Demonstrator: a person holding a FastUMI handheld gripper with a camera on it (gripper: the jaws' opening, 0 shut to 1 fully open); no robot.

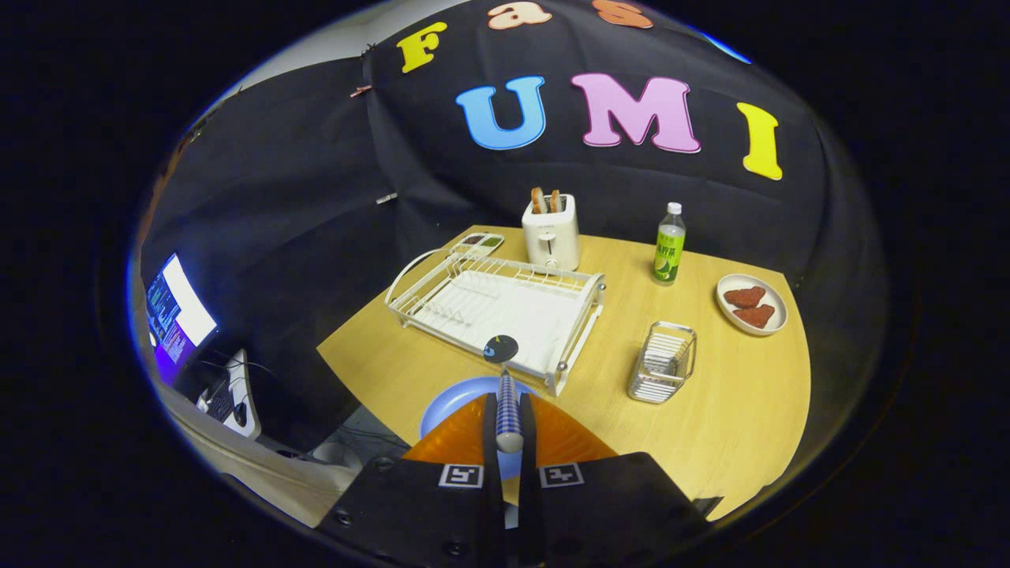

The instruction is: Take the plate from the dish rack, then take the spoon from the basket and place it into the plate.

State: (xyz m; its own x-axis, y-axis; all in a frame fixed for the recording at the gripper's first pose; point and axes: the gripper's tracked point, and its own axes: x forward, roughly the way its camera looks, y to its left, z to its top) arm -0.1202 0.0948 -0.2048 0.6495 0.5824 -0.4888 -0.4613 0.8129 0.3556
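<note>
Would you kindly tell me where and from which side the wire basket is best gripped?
While the gripper is shut on the spoon over the blue plate, the wire basket stands upright on the table; I would probably pinch one thin top-rim wire from above.

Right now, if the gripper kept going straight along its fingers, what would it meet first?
The gripper, shut on the spoon, points over the blue plate toward the dish rack. Probably the rack's near rim; depth is unclear.
</note>
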